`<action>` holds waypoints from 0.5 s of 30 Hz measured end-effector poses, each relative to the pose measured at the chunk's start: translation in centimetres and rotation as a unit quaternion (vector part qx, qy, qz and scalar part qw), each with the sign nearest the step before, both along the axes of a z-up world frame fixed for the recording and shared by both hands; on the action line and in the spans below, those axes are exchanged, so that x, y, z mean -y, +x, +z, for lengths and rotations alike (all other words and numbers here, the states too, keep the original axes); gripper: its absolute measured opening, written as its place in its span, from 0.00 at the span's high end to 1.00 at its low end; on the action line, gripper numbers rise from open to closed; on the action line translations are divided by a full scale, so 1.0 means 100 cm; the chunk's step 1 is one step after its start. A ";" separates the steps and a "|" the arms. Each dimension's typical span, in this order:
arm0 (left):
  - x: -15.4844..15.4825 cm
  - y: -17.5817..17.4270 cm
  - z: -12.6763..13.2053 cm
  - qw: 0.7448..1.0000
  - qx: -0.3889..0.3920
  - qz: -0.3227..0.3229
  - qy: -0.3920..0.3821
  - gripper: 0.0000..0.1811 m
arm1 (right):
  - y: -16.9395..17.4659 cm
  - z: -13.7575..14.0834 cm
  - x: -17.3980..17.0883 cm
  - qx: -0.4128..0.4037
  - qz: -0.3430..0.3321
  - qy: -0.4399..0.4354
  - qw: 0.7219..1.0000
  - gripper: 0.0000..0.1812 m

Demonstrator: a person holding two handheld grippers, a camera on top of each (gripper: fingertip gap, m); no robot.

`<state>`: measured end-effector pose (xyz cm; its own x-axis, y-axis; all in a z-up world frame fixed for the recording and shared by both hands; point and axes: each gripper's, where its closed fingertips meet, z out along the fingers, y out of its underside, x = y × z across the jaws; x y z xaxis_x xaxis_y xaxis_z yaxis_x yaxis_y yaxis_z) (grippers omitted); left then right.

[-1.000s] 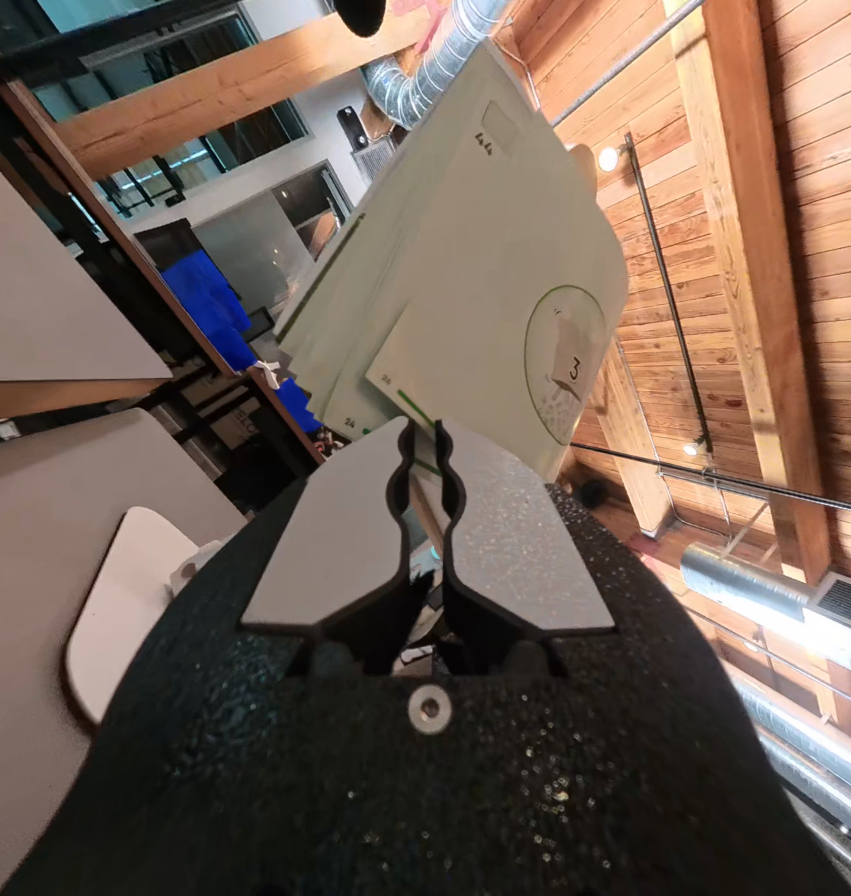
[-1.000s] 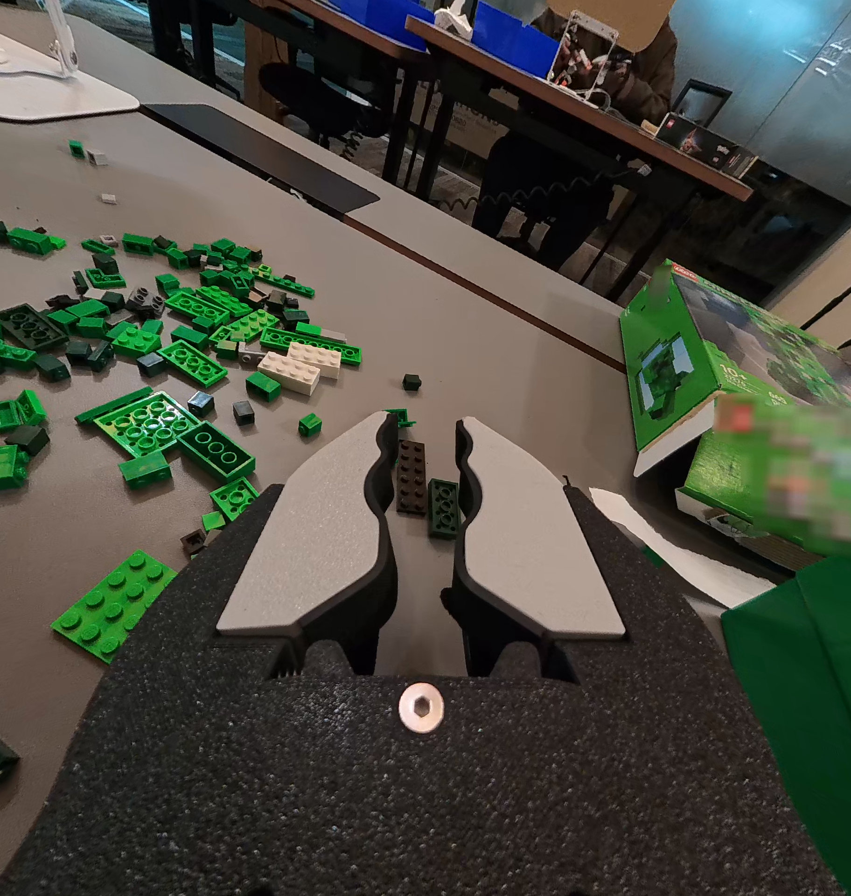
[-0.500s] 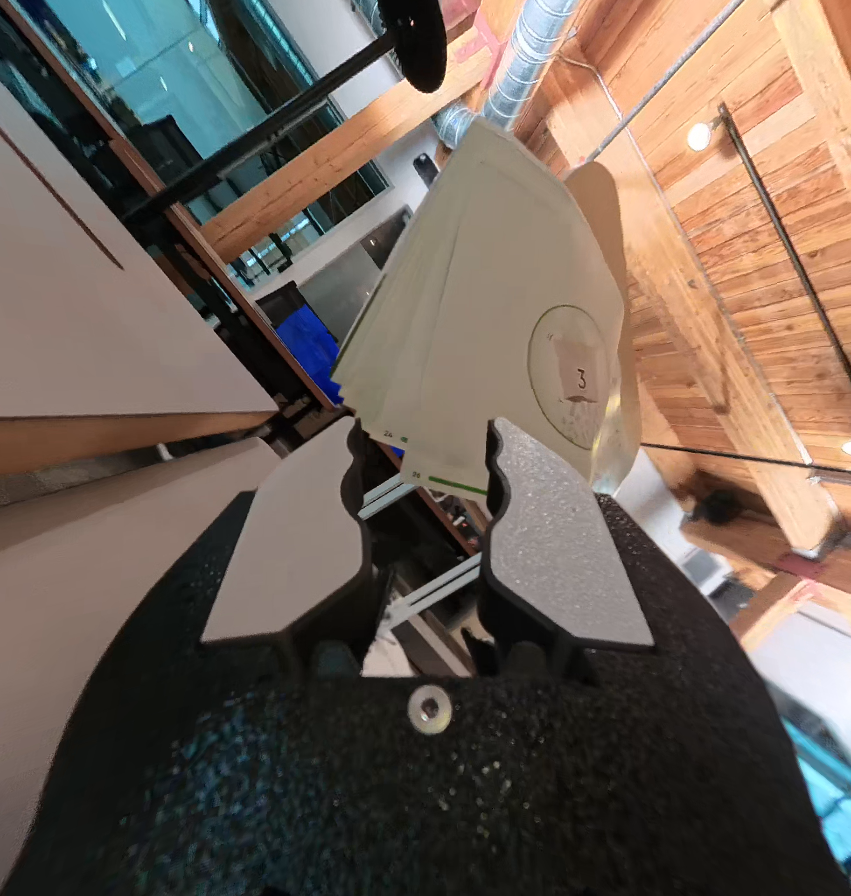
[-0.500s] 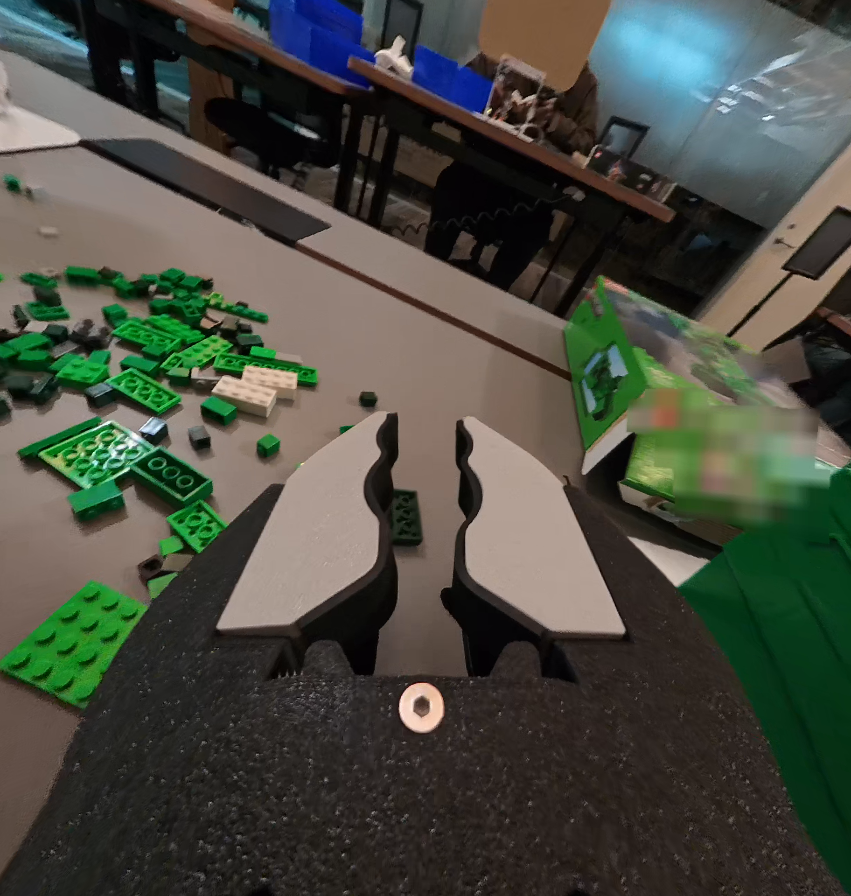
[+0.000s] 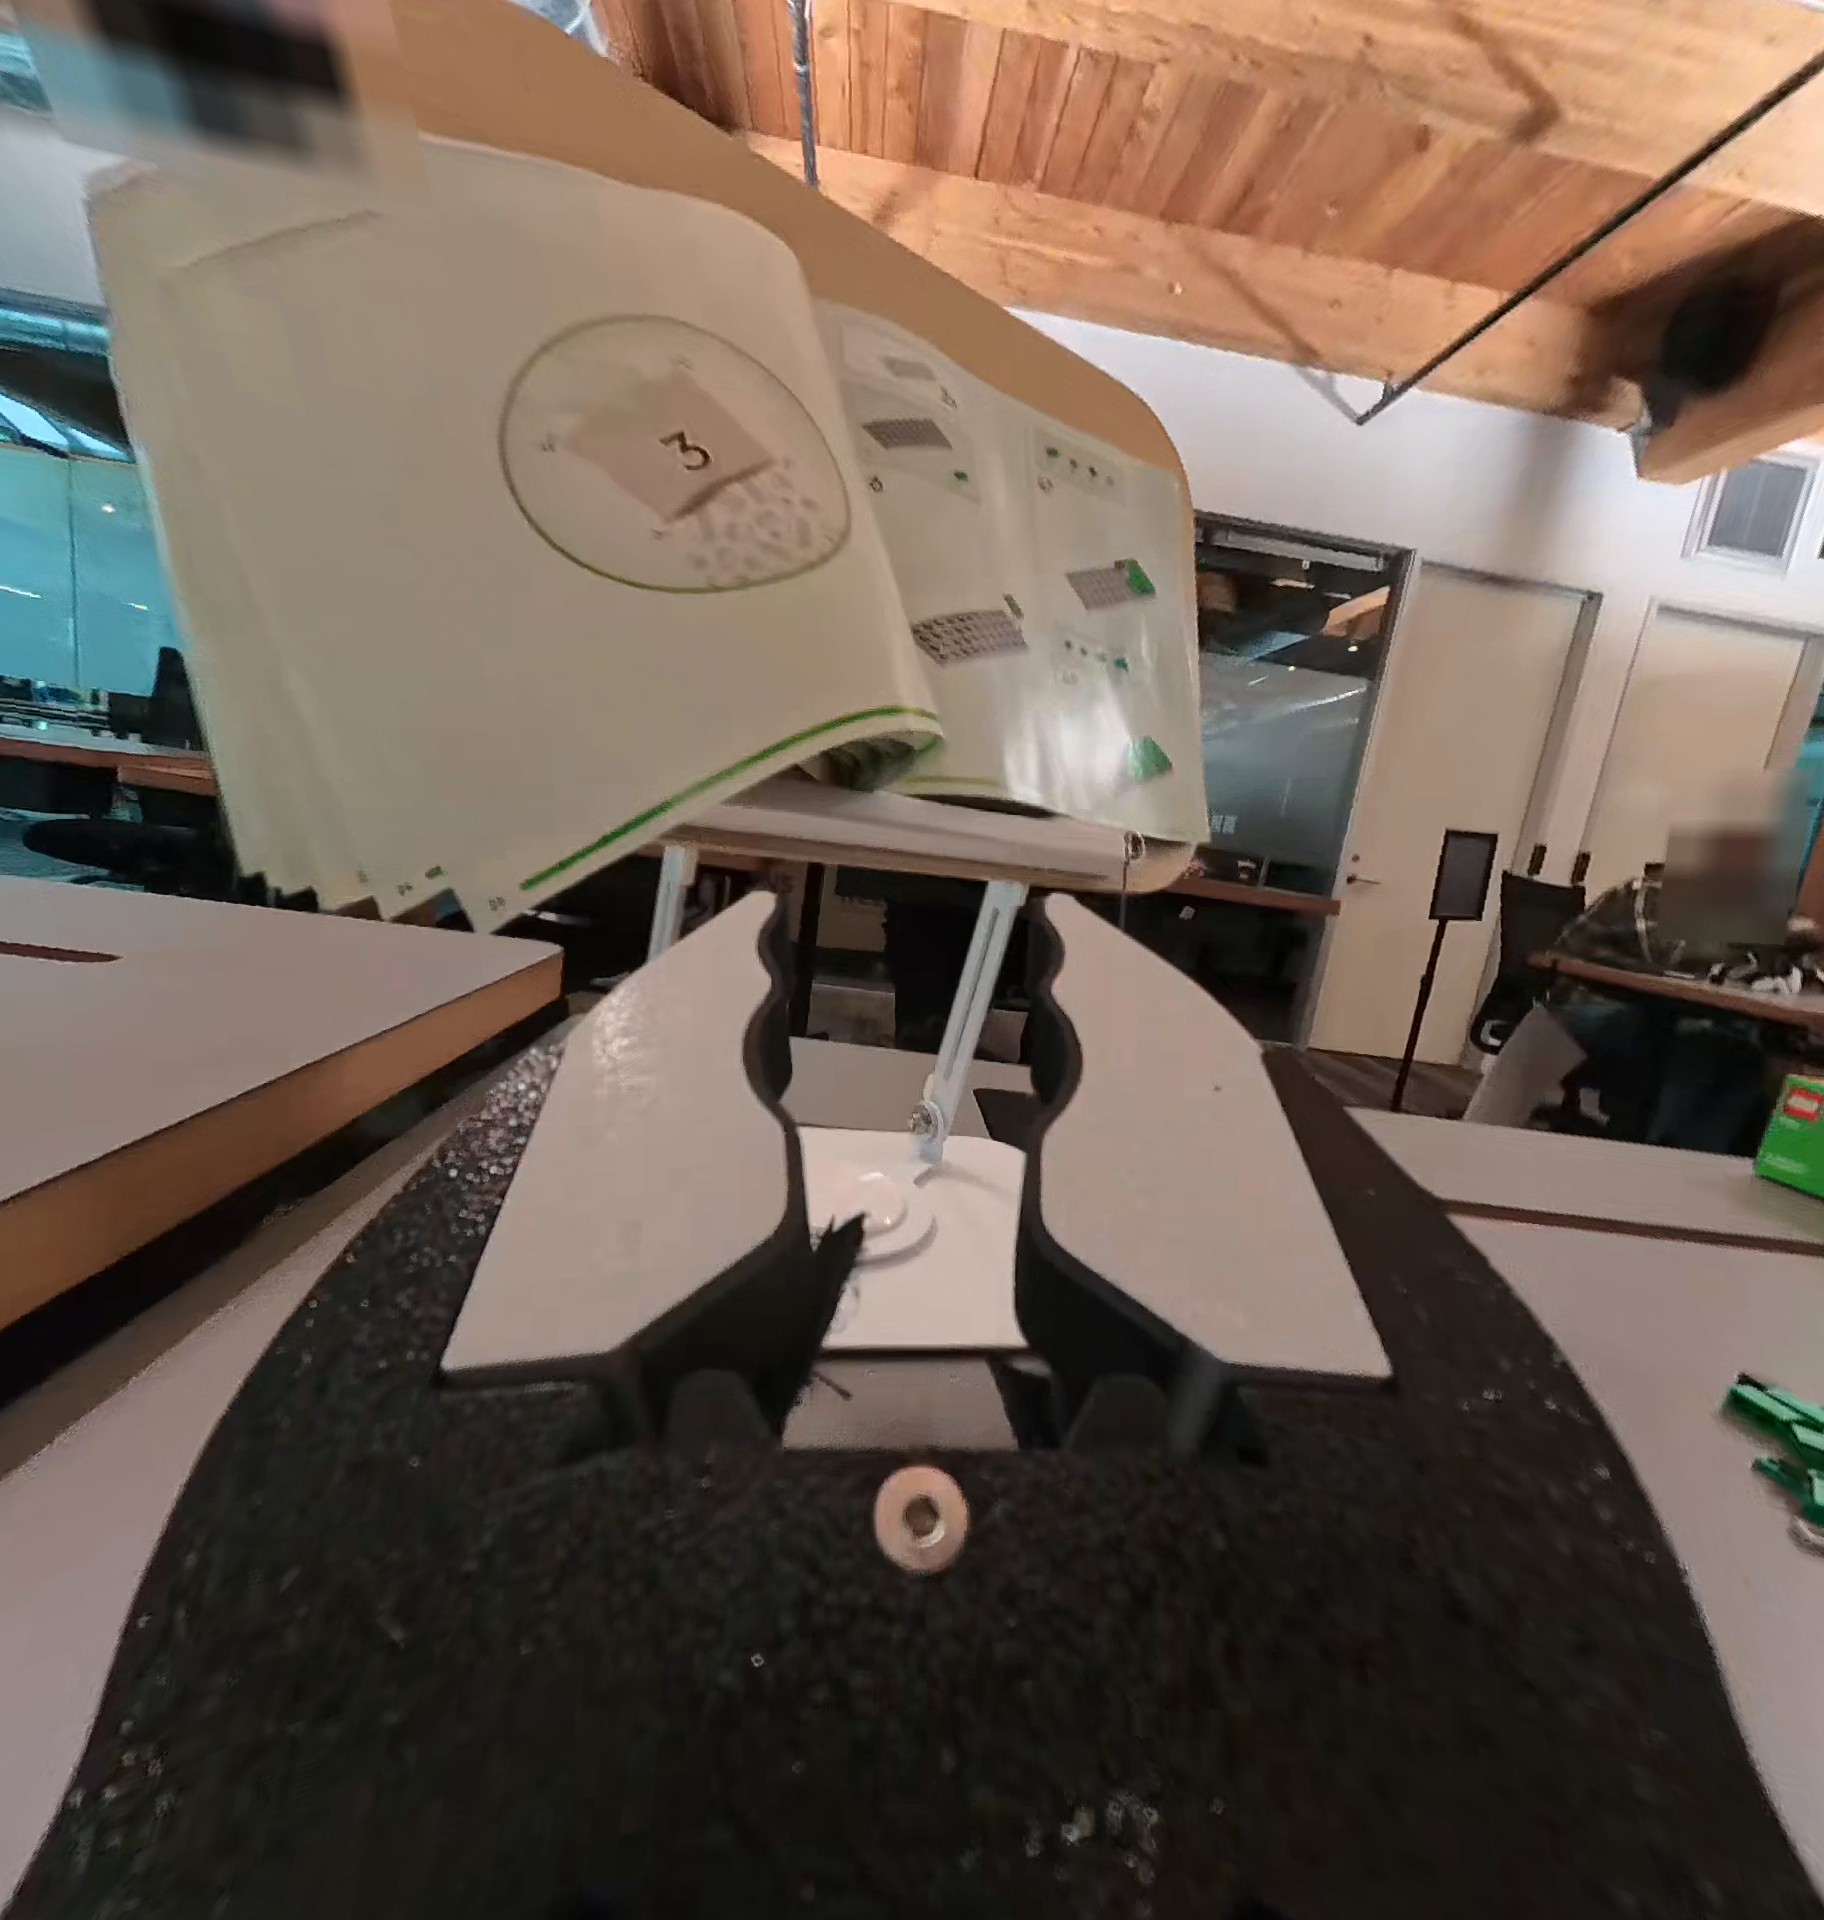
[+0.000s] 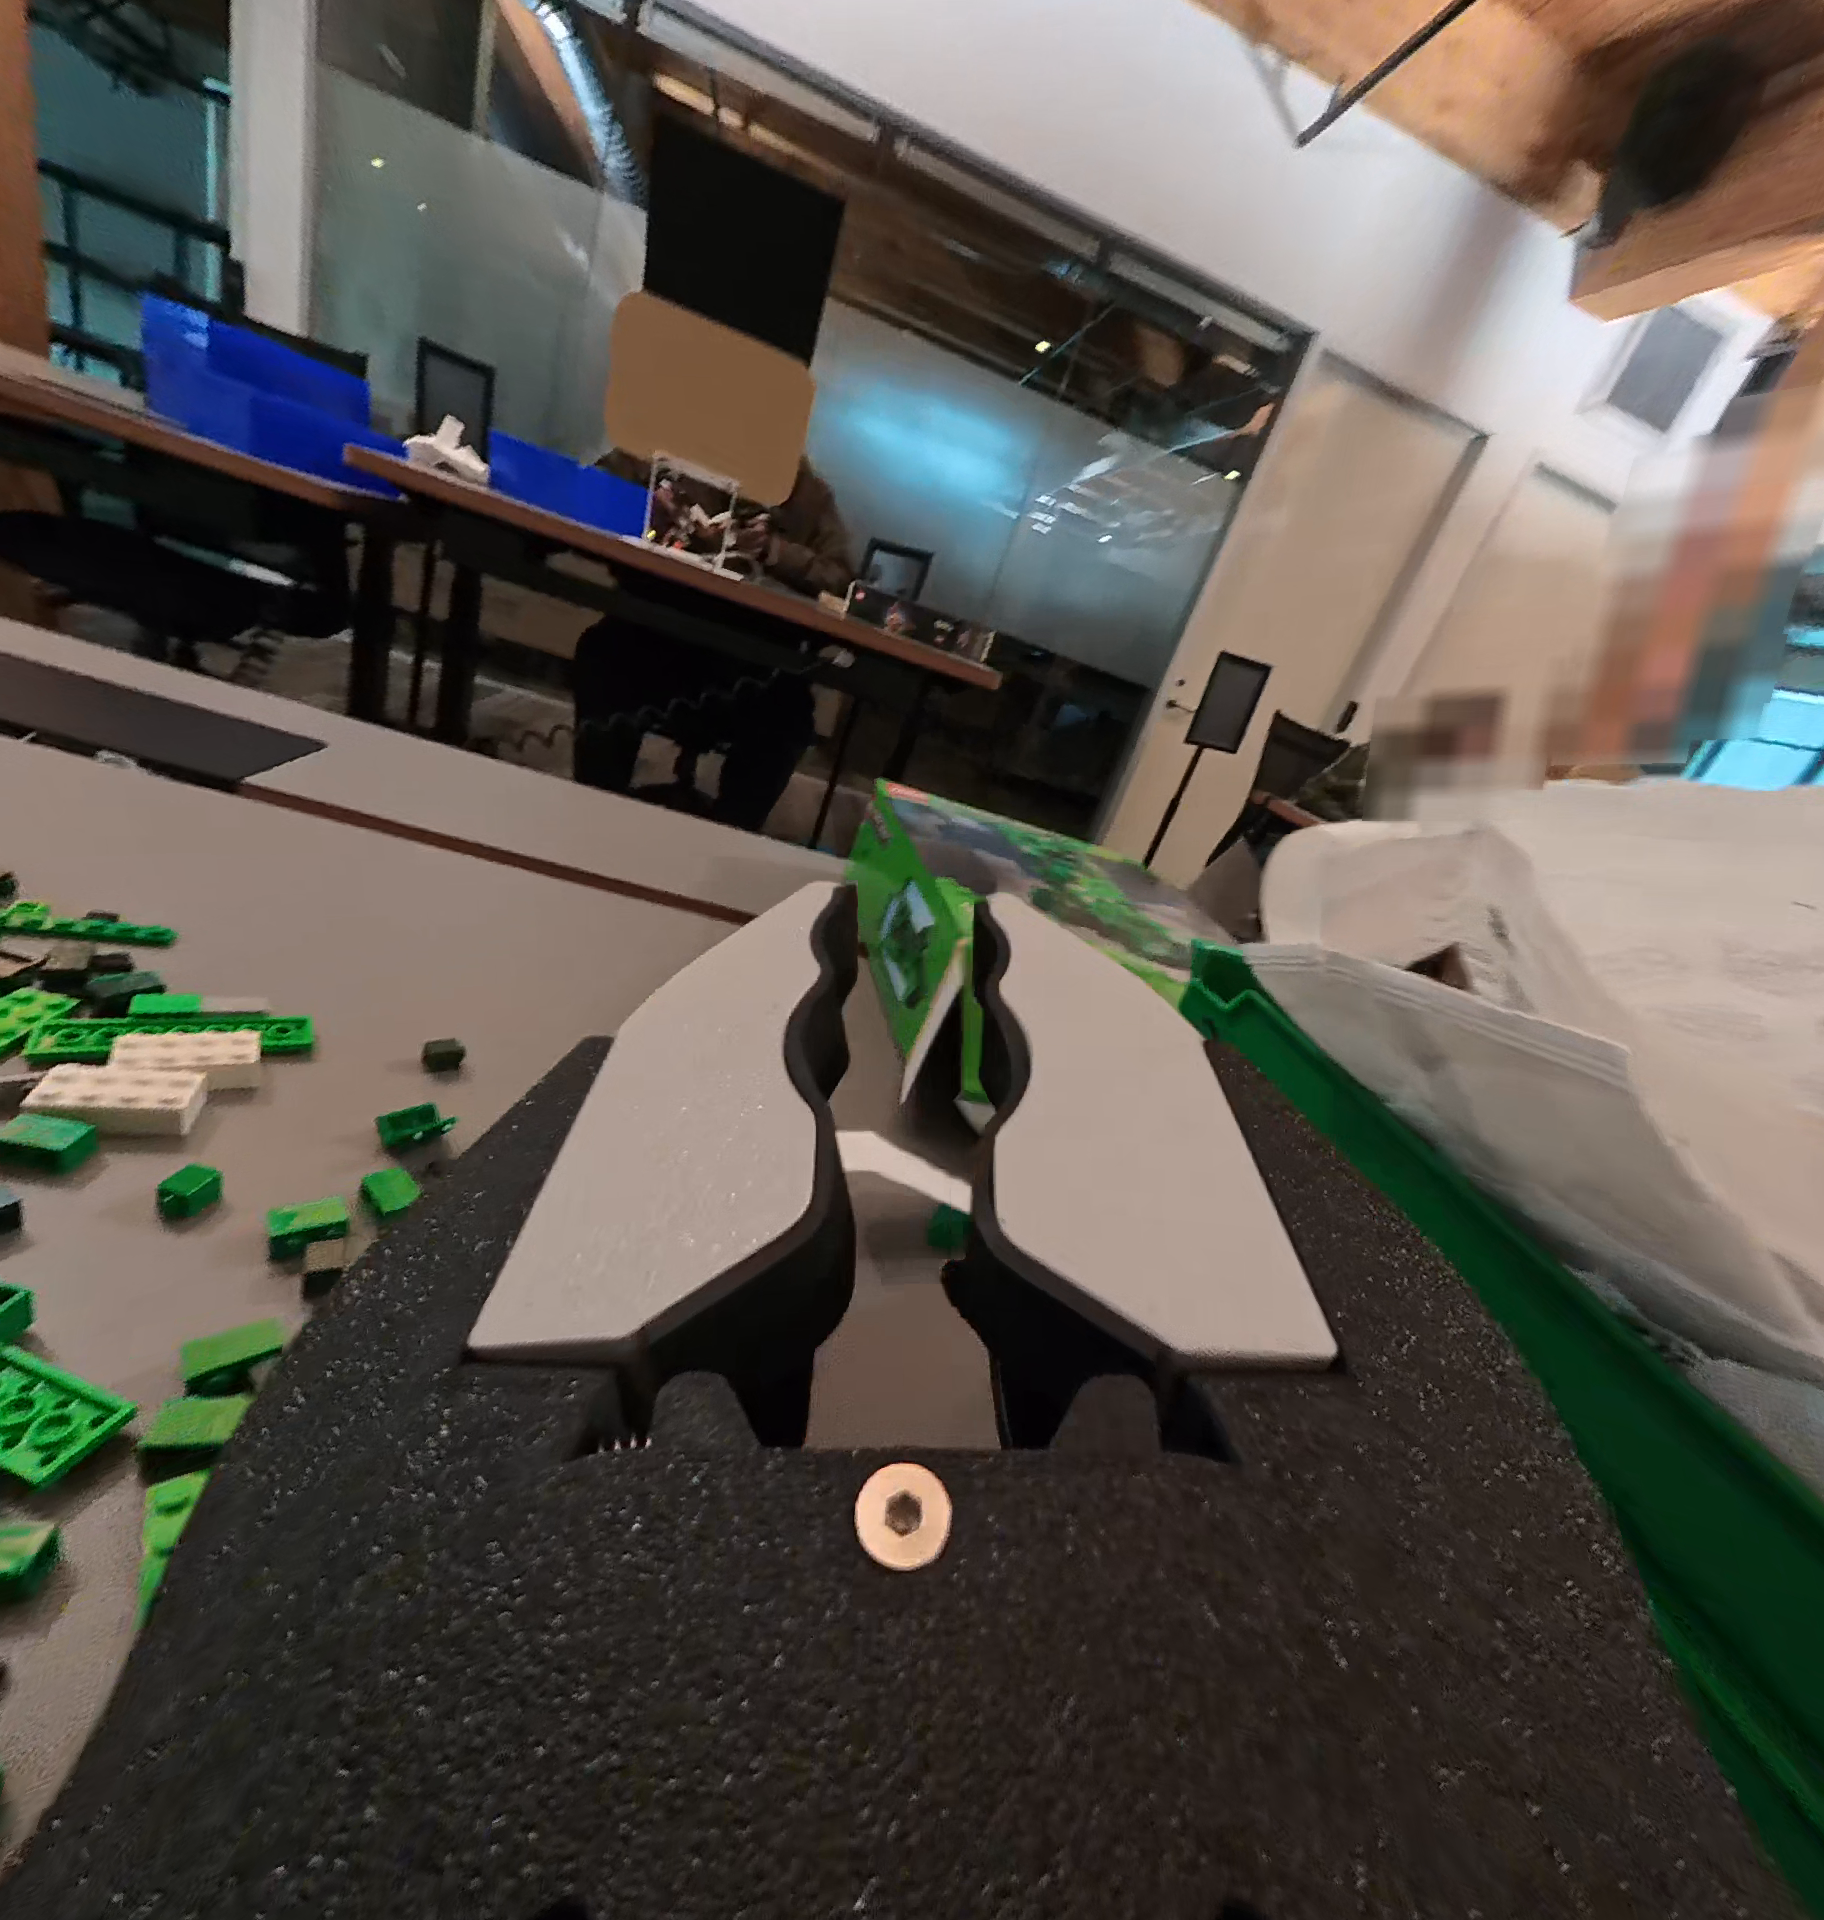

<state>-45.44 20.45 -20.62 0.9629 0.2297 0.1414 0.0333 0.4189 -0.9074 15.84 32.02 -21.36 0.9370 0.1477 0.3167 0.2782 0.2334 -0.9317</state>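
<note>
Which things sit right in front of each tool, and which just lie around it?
In front of the tools:
left tool, open and empty: instruction booklet on its white stand
right tool, open and empty: green box

Lying around:
green bricks and white bricks on the grey table
green tray holding white bags

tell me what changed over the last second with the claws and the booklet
The left claw let go of the instruction booklet: a second ago it pinched the pages, now its jaws stand wide apart below the booklet, which sits on its white stand. The right claw tilted up from the green bricks toward the green box. It stayed open and empty.
</note>
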 end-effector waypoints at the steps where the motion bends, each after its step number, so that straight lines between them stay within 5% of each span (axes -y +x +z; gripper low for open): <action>1: -0.002 0.002 -0.003 1.000 -0.002 -0.003 -0.004 0.77 | 0.003 0.003 0.002 -0.005 -0.006 0.011 1.000 0.89; 15: -0.013 0.015 -0.008 0.999 -0.033 -0.027 -0.032 0.77 | -0.011 0.001 0.006 -0.023 0.028 0.016 0.999 0.91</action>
<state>-43.96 21.80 -21.40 0.9808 0.1840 0.0640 -0.0066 0.3594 -0.9332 14.70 31.42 -21.25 0.9415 0.1900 0.2784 0.2206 0.2773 -0.9351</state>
